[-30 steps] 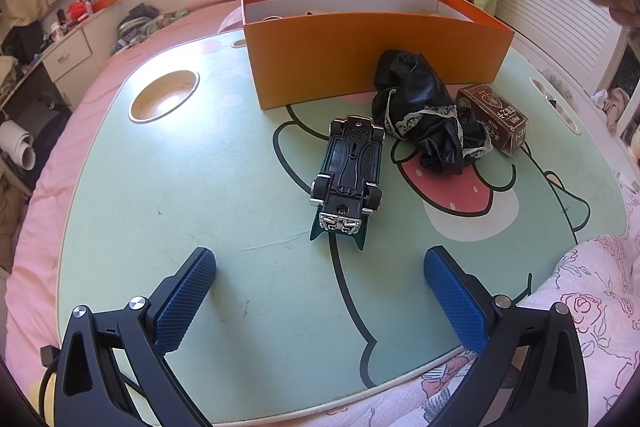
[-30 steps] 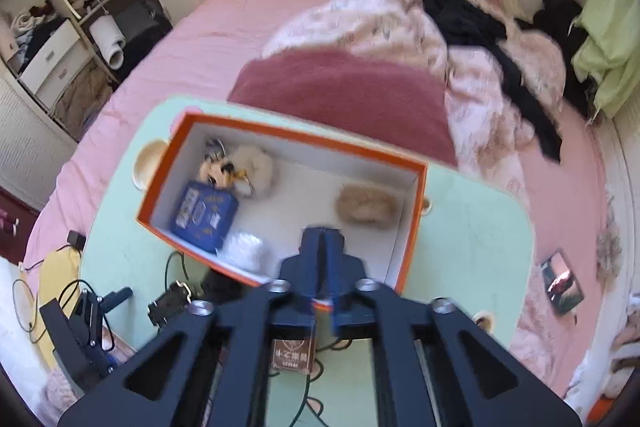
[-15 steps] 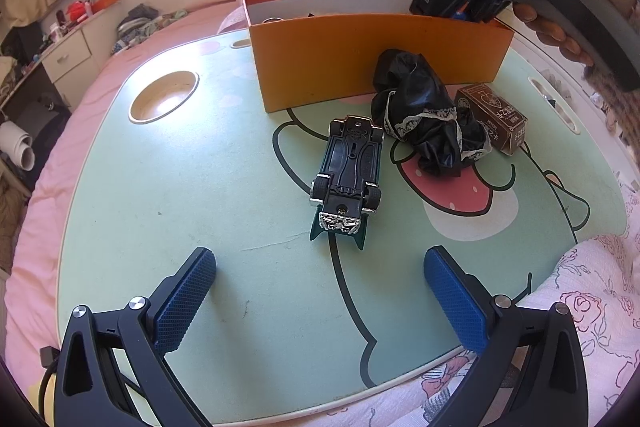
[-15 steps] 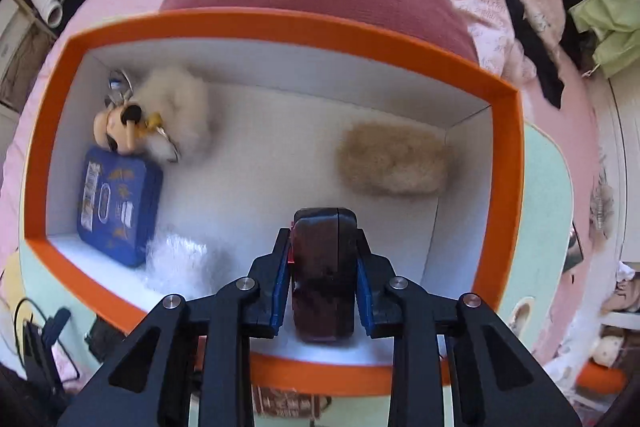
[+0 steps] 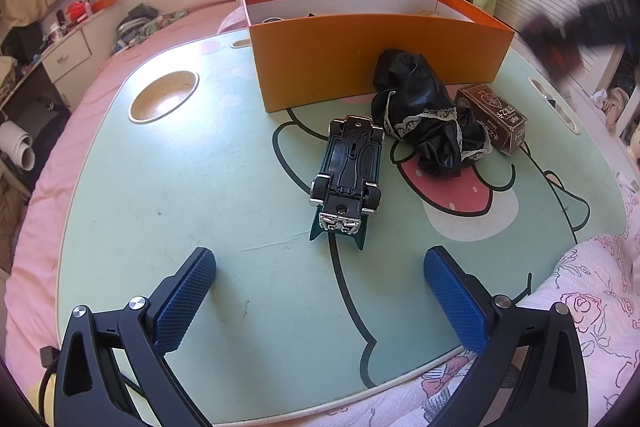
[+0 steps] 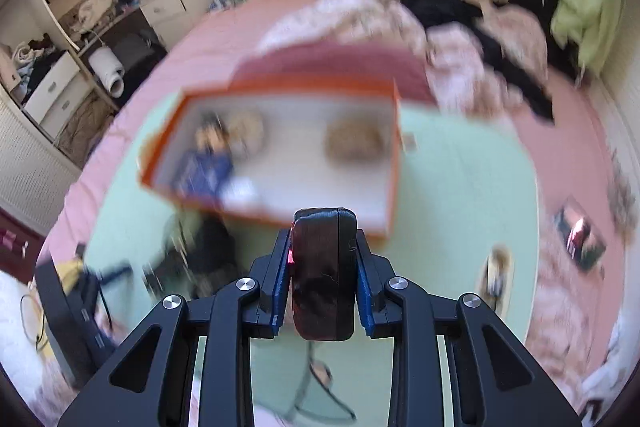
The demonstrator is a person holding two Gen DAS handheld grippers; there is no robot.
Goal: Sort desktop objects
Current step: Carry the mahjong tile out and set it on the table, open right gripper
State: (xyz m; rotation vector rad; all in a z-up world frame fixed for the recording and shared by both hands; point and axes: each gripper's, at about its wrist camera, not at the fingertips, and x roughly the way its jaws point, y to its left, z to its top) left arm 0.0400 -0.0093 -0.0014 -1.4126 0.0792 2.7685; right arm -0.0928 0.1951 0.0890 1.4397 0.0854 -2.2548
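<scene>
My left gripper (image 5: 320,291) is open and empty, low over the green table (image 5: 180,187), just short of an upside-down toy car (image 5: 349,173). Beyond the car lie a black lace-trimmed cloth (image 5: 428,119) and a brown card box (image 5: 494,117), in front of the orange box (image 5: 376,63). My right gripper (image 6: 323,267) is shut on a dark red rounded case (image 6: 323,267), held high above the table near the orange box's (image 6: 280,151) front right corner. Inside that box are a blue tin (image 6: 204,171), a plush keychain (image 6: 224,135) and a tan fluffy thing (image 6: 354,143), all blurred.
A round cup recess (image 5: 164,95) sits at the table's far left. A floral quilt (image 5: 592,307) edges the near right. Pink bedding surrounds the table. The right gripper shows as a dark blur in the left wrist view (image 5: 568,35), right of the orange box.
My right gripper, still holding the dark red case, has pulled up and back from inside the orange box to high over the table. My left gripper has not moved.
</scene>
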